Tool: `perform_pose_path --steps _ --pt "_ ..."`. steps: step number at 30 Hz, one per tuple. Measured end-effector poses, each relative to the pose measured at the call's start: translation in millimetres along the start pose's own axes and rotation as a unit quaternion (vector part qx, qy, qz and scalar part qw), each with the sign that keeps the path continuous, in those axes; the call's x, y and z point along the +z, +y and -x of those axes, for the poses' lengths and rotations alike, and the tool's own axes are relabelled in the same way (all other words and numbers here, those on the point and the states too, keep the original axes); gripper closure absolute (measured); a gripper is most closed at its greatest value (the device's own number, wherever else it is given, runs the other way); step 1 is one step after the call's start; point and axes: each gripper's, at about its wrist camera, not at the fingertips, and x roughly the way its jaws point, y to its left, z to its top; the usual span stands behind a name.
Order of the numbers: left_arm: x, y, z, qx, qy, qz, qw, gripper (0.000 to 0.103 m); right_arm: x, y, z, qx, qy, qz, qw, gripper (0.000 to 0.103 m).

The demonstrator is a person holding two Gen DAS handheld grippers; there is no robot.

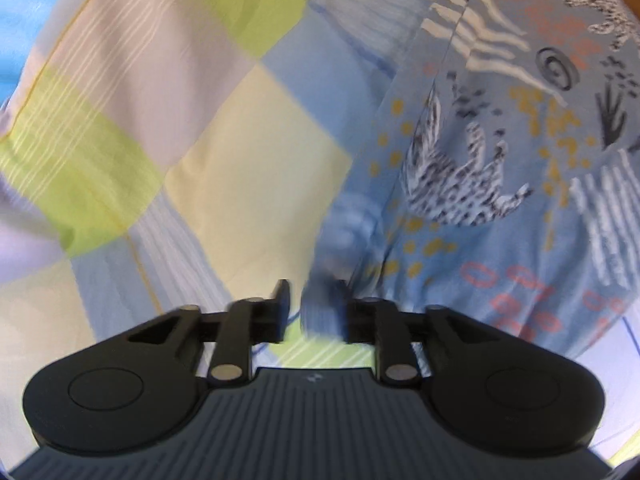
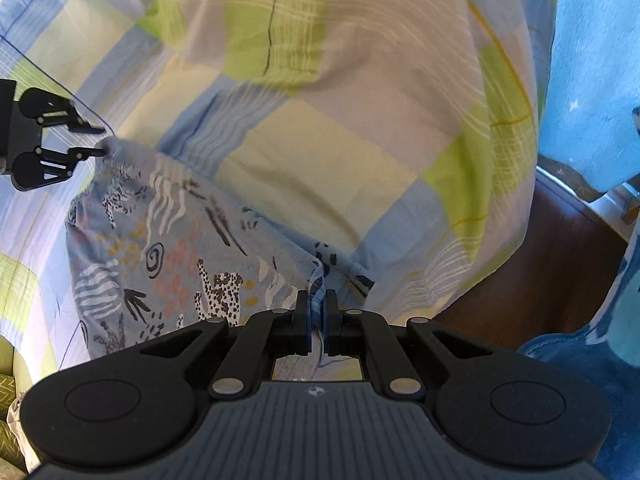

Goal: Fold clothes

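A: Big checked sheet (image 2: 320, 140) fills the view, and on it lies the printed garment (image 2: 168, 248), blue with animals and squiggles.

B: How does it lie?

A: Its long axis runs from the left gripper (image 2: 98, 141) at the far corner to the right gripper (image 2: 316, 320) at the near edge. Each one has an end.

B: And the grips?

A: Right one is pinched tight on a fold of the blue cloth. Left gripper (image 1: 314, 312), from its own camera, has its fingers a little apart with a bunched, blurred hem against the right finger; I can't tell whether it truly grips.
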Motion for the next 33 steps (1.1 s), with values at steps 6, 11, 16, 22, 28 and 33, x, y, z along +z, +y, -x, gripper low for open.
perform_pose_path --steps 6,11,16,22,28,33 --pt "-21.0 18.5 4.4 -0.049 -0.001 0.126 0.9908 0.079 -0.5 -12.3 -11.1 0.011 0.008 -0.034 0.999 0.092" --pt "-27.3 30.6 -4.6 -0.079 0.0 0.241 0.9672 0.077 -2.2 -21.0 -18.4 0.023 0.012 -0.06 0.998 0.085" --pt "-27.7 24.5 -5.3 -0.081 0.002 0.27 0.9595 0.077 -3.3 -28.0 -23.3 0.035 0.016 -0.077 0.996 0.093" --pt "-32.0 8.5 3.6 -0.059 0.01 0.259 0.9641 0.077 4.4 -27.6 -9.7 0.01 -0.021 -0.051 0.998 0.098" --pt "-45.0 -10.0 15.0 -0.033 0.025 0.275 0.9606 0.077 12.9 -24.6 -14.2 -0.008 -0.011 0.014 1.0 0.097" --pt "-58.3 -26.0 29.1 -0.017 0.024 0.31 0.9502 0.077 17.2 -35.7 -14.6 -0.048 -0.016 0.006 0.999 0.09"
